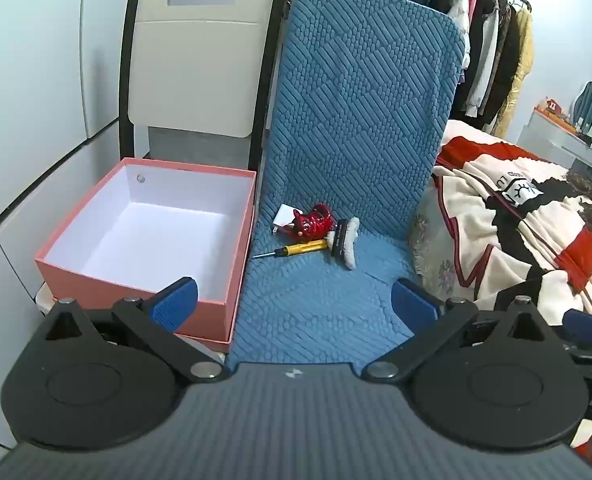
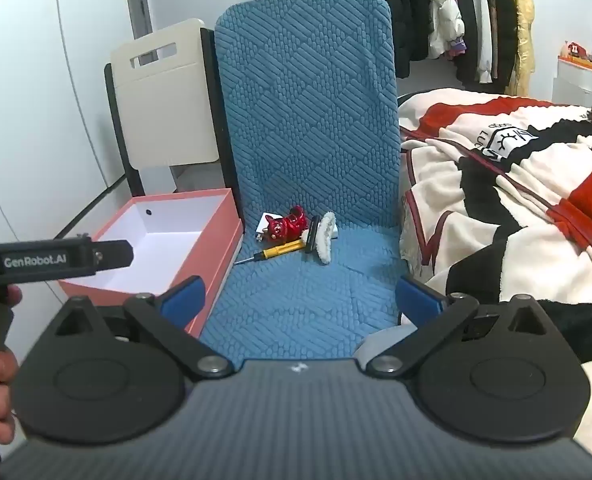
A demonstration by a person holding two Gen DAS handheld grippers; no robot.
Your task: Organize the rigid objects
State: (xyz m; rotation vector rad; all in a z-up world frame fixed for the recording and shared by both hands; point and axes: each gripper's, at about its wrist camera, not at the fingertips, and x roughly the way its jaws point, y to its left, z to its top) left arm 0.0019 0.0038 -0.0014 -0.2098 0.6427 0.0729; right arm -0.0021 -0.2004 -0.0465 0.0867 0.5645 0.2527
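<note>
On the blue textured chair seat lie a red glossy figurine, a white plug charger, a yellow screwdriver and a black-and-white brush, clustered near the backrest. A pink box with a white inside stands open and empty to the left of the seat. My left gripper is open and empty, above the seat's front. My right gripper is open and empty, also well short of the objects.
A cream folding chair stands behind the box. A bed with a red, black and cream blanket lies to the right. A clothes rack stands behind. The left gripper's body shows over the box.
</note>
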